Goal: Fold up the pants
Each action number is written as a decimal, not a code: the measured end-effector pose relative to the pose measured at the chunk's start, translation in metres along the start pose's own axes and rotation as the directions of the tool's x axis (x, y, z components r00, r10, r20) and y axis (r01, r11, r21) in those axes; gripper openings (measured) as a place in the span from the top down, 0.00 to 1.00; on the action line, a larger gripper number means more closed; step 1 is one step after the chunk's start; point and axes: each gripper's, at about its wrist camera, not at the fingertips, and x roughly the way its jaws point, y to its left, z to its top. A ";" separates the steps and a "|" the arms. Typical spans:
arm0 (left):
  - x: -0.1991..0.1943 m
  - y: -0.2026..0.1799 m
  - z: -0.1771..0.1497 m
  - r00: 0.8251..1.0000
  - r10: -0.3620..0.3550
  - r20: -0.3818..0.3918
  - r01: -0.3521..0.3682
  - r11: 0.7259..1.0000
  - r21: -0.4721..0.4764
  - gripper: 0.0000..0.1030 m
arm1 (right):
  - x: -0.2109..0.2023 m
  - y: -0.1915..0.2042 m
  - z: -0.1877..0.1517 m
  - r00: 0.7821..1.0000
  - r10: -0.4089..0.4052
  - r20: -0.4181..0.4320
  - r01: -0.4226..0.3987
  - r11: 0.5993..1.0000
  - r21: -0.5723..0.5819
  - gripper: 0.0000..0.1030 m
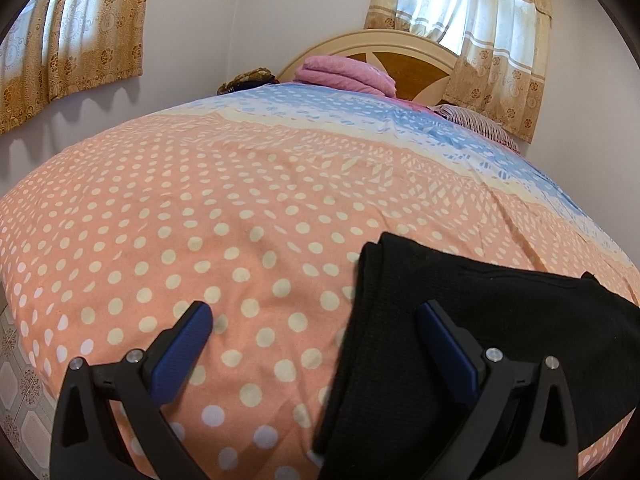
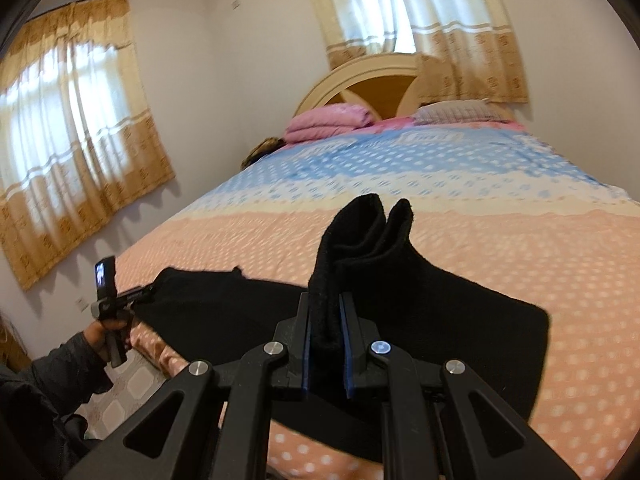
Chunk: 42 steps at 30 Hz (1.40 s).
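The black pants lie on the polka-dot bedspread near the bed's front edge. In the left wrist view my left gripper is open, its right finger over the pants' left edge and its left finger over bare bedspread. In the right wrist view my right gripper is shut on a bunched fold of the black pants, which sticks up between the blue pads. The left gripper also shows in the right wrist view at the pants' far left end, held by a hand.
The bed has a peach and blue dotted cover. A folded pink blanket and a striped pillow lie by the wooden headboard. Curtained windows flank the bed. Tiled floor shows at lower left.
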 end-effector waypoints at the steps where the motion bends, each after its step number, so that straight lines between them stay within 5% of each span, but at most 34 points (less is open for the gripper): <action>1: 0.000 0.000 0.000 1.000 0.000 0.000 0.000 1.000 0.000 0.00 | 0.006 0.007 -0.002 1.000 0.008 -0.011 -0.008 1.000 -0.015 0.88; 18: -0.042 -0.007 0.004 0.996 0.050 0.079 -0.053 0.998 0.034 0.00 | 0.077 0.033 -0.048 0.979 -0.030 -0.201 -0.001 0.989 -0.150 0.86; 22: -0.073 -0.043 0.018 0.992 -0.021 0.121 0.007 0.993 0.117 0.00 | 0.080 0.032 -0.052 0.969 0.002 -0.248 -0.035 0.991 -0.128 0.60; 26: -0.082 -0.097 0.021 0.987 -0.143 0.067 0.127 0.971 0.205 0.00 | 0.060 0.030 -0.055 0.969 0.023 -0.246 -0.058 0.989 -0.137 0.54; 33: -0.072 -0.218 0.000 0.920 -0.375 -0.113 0.392 0.869 0.302 0.00 | 0.002 -0.030 -0.051 0.987 0.004 -0.159 -0.001 1.000 0.020 0.50; 37: -0.065 -0.277 -0.013 0.879 -0.431 -0.204 0.477 0.801 0.362 0.00 | -0.030 -0.073 -0.056 0.996 -0.049 -0.068 0.060 0.985 0.162 0.47; 42: -0.051 -0.319 -0.029 0.836 -0.451 -0.313 0.543 0.763 0.352 0.12 | -0.043 -0.109 -0.061 0.995 -0.096 0.000 0.091 0.944 0.317 0.45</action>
